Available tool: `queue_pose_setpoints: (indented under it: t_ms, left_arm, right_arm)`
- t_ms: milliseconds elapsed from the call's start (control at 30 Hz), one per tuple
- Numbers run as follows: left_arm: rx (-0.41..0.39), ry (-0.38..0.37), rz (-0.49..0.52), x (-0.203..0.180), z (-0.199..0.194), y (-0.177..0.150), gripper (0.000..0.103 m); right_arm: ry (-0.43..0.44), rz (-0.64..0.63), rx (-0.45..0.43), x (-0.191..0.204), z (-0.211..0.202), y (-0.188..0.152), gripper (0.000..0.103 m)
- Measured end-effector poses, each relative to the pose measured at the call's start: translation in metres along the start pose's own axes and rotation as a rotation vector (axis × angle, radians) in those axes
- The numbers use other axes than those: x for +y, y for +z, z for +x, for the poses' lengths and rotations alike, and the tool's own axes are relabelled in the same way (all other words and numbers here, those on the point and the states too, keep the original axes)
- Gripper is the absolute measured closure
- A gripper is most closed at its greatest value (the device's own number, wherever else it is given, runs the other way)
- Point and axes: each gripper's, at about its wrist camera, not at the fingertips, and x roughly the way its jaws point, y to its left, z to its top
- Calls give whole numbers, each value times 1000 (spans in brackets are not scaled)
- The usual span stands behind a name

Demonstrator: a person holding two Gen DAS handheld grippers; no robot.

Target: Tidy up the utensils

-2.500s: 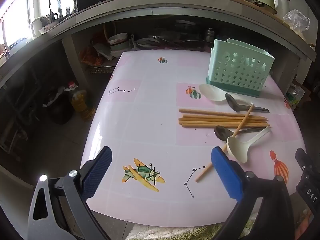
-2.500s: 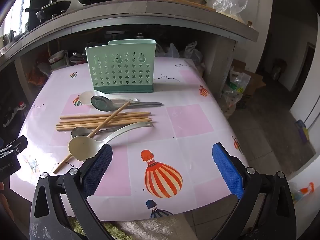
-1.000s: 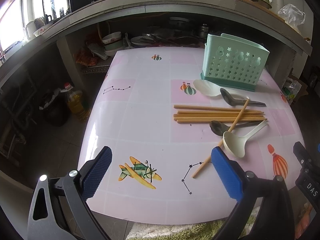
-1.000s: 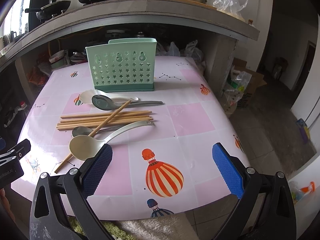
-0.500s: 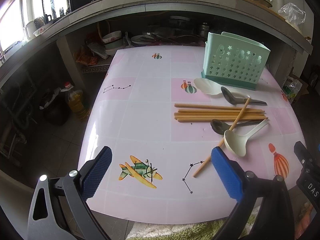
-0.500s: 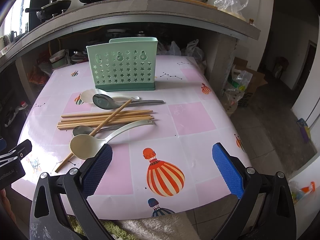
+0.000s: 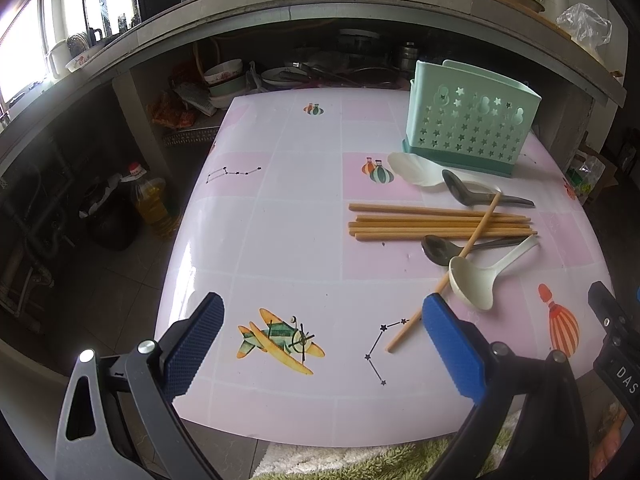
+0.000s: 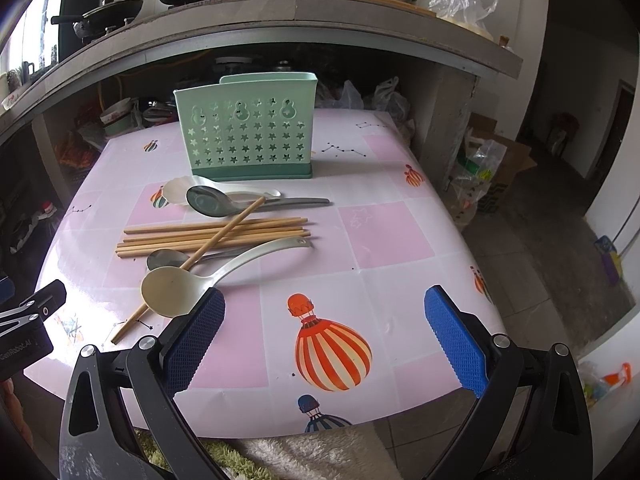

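A mint green utensil holder (image 7: 470, 132) (image 8: 248, 136) with star cut-outs stands at the far side of the pink table (image 7: 288, 232) (image 8: 392, 240). In front of it lie several wooden chopsticks (image 7: 436, 222) (image 8: 216, 234), one crossing them diagonally, two cream ladles (image 7: 478, 276) (image 8: 176, 288) and two grey spoons (image 7: 466, 192) (image 8: 208, 202). My left gripper (image 7: 320, 344) hovers open over the table's near edge, left of the pile. My right gripper (image 8: 322, 340) is open too, near the front edge, right of the cream ladle. Both hold nothing.
A concrete counter (image 8: 280, 28) with pots and bottles overhangs the table's far side; dishes sit on the shelf below it. An oil bottle (image 7: 150, 200) stands on the floor to the left. Bags and boxes (image 8: 488, 168) lie on the right. A shaggy rug (image 8: 320, 456) lies below.
Both views have shifted only slightly over the table. The utensils have not moved and both grippers stay open.
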Motion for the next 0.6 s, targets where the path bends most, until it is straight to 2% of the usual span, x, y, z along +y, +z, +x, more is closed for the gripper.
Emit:
queue_pose_setpoints:
  t_ms: [600]
  left_arm:
    - [13,1,5,0,1,1,6]
  right_arm:
    - [7,5,8,-2,2,1,8]
